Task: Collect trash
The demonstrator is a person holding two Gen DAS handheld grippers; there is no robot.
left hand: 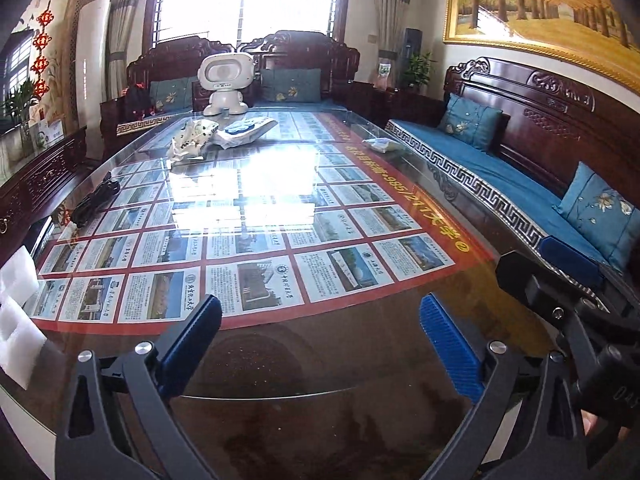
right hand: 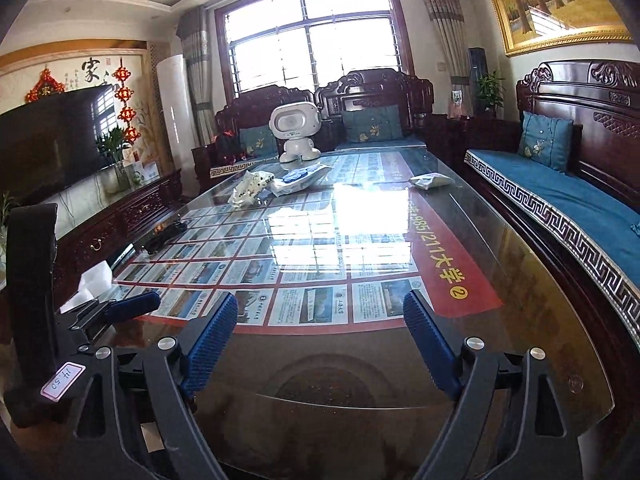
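Both grippers hover over the near end of a long glass-topped table [left hand: 340,364]. My left gripper [left hand: 320,308] is open with nothing between its blue pads. My right gripper [right hand: 320,302] is open too and just as empty; one of its fingers [left hand: 568,256] shows at the right of the left wrist view. Far down the table lie a crumpled white wrapper with dark spots [left hand: 192,138] [right hand: 250,189] and a white and blue packet [left hand: 244,130] [right hand: 300,178]. A small pale packet [left hand: 382,145] [right hand: 432,180] sits by the right edge. White foam pieces [left hand: 16,280] [right hand: 94,280] lie at the near left.
A white toy robot [left hand: 226,82] [right hand: 296,130] stands at the table's far end. A black cable bundle [left hand: 96,200] [right hand: 166,232] lies along the left edge. A carved wooden sofa with blue cushions [right hand: 560,200] runs along the right side, and a low cabinet [right hand: 120,220] along the left.
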